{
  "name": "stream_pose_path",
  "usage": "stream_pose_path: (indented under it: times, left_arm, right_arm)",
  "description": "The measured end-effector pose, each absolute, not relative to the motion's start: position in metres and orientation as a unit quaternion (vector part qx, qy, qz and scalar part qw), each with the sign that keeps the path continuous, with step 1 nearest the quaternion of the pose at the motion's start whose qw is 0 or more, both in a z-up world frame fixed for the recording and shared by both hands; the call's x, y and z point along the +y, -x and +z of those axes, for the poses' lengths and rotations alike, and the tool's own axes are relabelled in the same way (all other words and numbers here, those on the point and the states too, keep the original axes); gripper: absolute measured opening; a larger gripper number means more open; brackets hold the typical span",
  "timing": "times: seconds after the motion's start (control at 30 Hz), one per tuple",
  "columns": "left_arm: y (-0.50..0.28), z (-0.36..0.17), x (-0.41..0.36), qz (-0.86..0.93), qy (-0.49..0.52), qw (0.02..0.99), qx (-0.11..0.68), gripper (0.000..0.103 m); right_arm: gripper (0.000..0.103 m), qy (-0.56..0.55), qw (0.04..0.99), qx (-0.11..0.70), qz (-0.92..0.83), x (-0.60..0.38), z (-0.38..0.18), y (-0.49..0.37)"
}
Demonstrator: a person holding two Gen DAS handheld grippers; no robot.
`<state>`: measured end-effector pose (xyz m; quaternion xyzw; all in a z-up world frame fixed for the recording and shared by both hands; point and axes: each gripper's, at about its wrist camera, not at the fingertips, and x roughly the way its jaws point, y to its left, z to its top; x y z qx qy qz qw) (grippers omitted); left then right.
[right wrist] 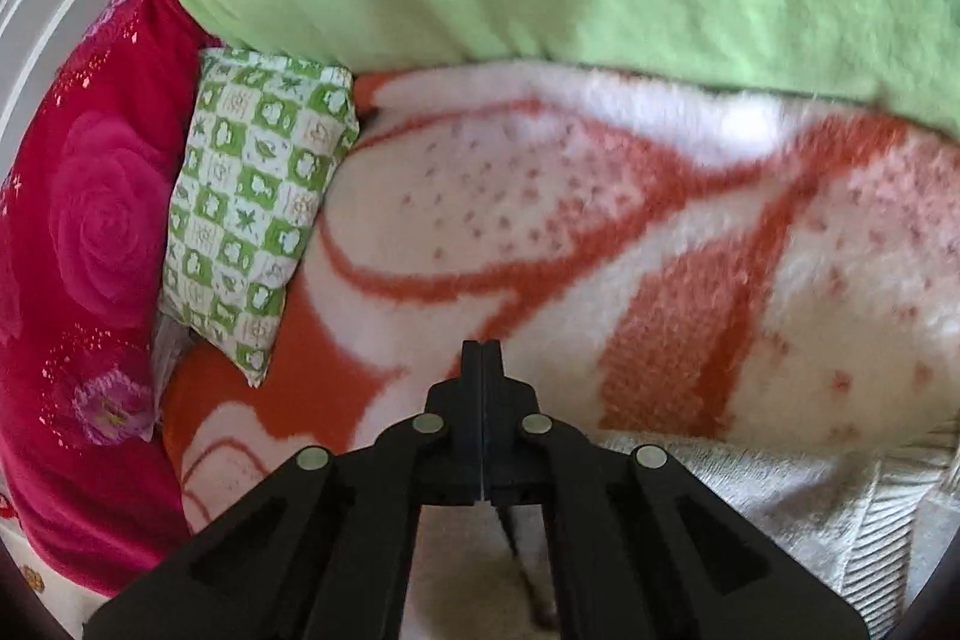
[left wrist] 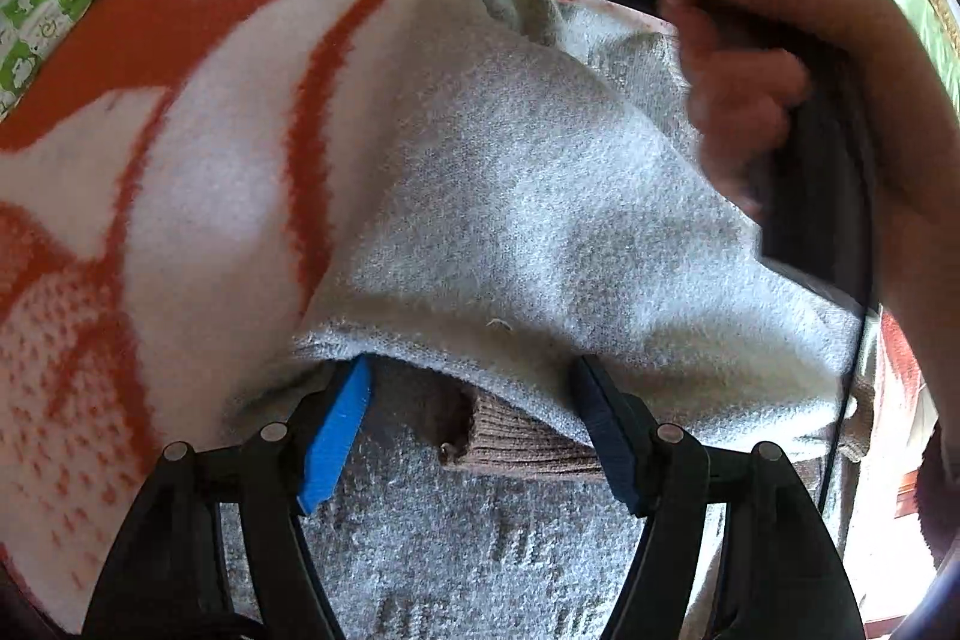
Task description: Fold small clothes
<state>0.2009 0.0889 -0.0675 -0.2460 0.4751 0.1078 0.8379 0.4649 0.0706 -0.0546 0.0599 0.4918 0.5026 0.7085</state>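
Grey knit garment [left wrist: 528, 196] lies on the orange-and-white blanket [left wrist: 180, 112], its hem draped over the left gripper [left wrist: 474, 388], whose jaws stand wide. Right gripper [right wrist: 481, 358] is closed on nothing, above the blanket near a green checked pillow [right wrist: 252, 196].

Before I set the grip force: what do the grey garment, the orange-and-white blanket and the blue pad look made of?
Grey garment: soft knit, probably fleece or brushed cotton, with a fuzzy matte nap and a ribbed cuff. Orange-and-white blanket: thick plush, likely acrylic or wool, with fuzzy pile at the colour edges. Blue pad on the left tongs: apparently ridged plastic or rubber, matte.
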Motion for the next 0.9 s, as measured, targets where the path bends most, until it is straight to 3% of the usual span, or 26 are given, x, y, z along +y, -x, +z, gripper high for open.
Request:
stream_pose_path:
  times: [0.2,0.27,0.3,0.4,0.47,0.7,0.83,0.9]
  left_arm:
    - [-0.203,-0.071,0.091,0.107,0.238,0.841,0.474,0.074]
    - [-0.204,-0.073,0.092,0.110,0.234,0.841,0.475,0.074]
    - [-0.205,-0.073,0.091,0.110,0.235,0.840,0.476,0.074]
    - [-0.207,-0.075,0.091,0.109,0.239,0.838,0.478,0.074]
    - [-0.211,-0.076,0.088,0.110,0.236,0.838,0.480,0.074]
    - [-0.208,-0.077,0.086,0.100,0.240,0.835,0.485,0.075]
    - [-0.191,-0.075,0.091,0.084,0.256,0.829,0.490,0.075]
    - [-0.181,-0.074,0.091,0.083,0.254,0.828,0.493,0.075]
  right_arm:
    - [0.010,-0.012,0.694,0.502,0.515,0.049,-0.051,-0.448]
    - [0.037,0.032,0.692,0.512,0.507,0.056,-0.062,-0.442]
    - [0.039,0.042,0.693,0.509,0.509,0.058,-0.065,-0.439]
    - [0.039,0.034,0.681,0.521,0.513,0.065,-0.077,-0.440]
    - [0.006,0.051,0.686,0.511,0.516,0.074,-0.076,-0.435]
    - [0.008,0.051,0.726,0.488,0.482,0.072,-0.064,-0.429]
    - [0.031,0.009,0.753,0.467,0.464,0.018,-0.044,-0.410]
    - [0.031,-0.012,0.757,0.470,0.454,-0.010,-0.041,-0.402]
